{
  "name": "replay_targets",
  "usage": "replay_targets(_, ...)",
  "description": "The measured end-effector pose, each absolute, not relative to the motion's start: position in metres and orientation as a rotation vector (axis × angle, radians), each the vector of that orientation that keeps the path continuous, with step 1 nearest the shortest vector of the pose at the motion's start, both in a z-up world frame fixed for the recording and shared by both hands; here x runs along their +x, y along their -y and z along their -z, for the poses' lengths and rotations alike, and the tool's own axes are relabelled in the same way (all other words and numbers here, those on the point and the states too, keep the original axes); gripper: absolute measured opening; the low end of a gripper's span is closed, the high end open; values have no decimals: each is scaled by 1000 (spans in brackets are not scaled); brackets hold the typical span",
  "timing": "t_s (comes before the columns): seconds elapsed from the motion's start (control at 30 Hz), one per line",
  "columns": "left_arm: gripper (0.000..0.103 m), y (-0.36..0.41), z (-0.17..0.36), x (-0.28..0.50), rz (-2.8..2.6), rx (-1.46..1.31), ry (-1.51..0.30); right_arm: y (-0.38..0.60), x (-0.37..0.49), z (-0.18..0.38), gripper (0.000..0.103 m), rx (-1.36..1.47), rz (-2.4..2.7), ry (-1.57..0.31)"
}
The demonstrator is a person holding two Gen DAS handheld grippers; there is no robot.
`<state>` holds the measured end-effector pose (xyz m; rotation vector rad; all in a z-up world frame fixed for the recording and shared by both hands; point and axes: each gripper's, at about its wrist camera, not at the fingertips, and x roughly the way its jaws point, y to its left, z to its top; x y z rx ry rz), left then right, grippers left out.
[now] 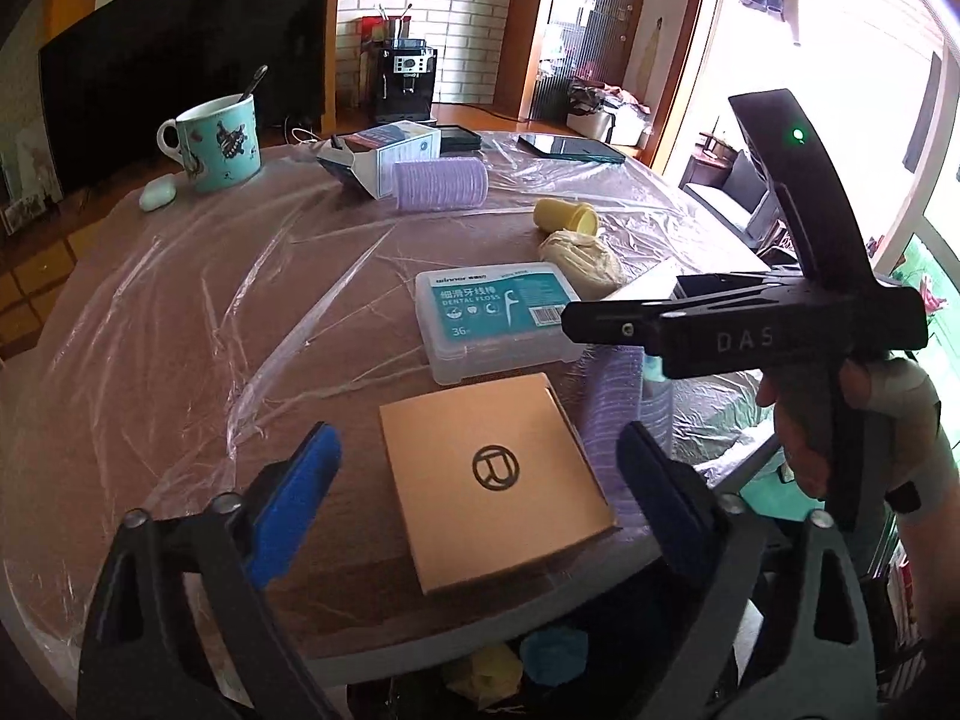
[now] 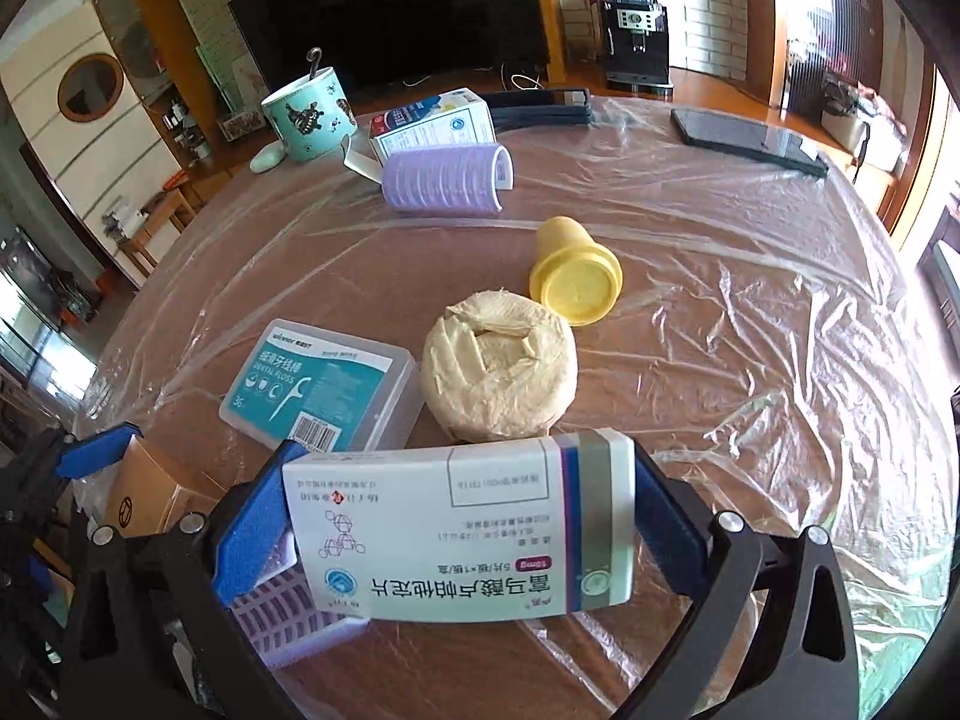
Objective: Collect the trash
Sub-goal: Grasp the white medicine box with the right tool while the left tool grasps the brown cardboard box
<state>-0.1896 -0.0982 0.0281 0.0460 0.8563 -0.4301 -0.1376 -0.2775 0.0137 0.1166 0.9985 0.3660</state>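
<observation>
step: carrying picked trash — likely to a bin | right gripper (image 2: 462, 531) clamped on white medicine box (image 2: 462, 531), lower centre of right view | left gripper (image 1: 480, 480) wide open, empty, over tan box (image 1: 495, 483) | next: release into bin — location unclear

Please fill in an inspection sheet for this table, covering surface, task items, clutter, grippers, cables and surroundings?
Surface: round table under crinkled clear plastic sheet.
Job's things: white medicine box clamped in the right gripper; crumpled tissue wad; yellow cup lying on its side.
Clutter: dental floss box, tan box, purple roller, teal mug with spoon, dark phone.
Grippers: left gripper open above the tan box, holding nothing.
Cables: white cable at the table's far edge.
Surroundings: television, coffee machine, brick wall.
</observation>
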Motion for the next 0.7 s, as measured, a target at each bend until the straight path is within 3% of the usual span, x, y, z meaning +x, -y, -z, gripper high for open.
replay_targets(0.1, 75, 95, -26, -184, 426, 41, -873, 279, -138, -14, 96, 118, -364, -996)
replay_targets(0.17, 74, 94, -25, -184, 432, 40, -877, 281, -140, -14, 96, 120, -358, -993)
replay_targets(0.27, 63, 92, -27, -185, 439, 21, -871, 285, -144, -17, 95, 132, -347, -973)
replay_targets(0.7, 59, 78, -43, -185, 383, -3, -796, 302, -163, -47, 95, 201, -333, -845)
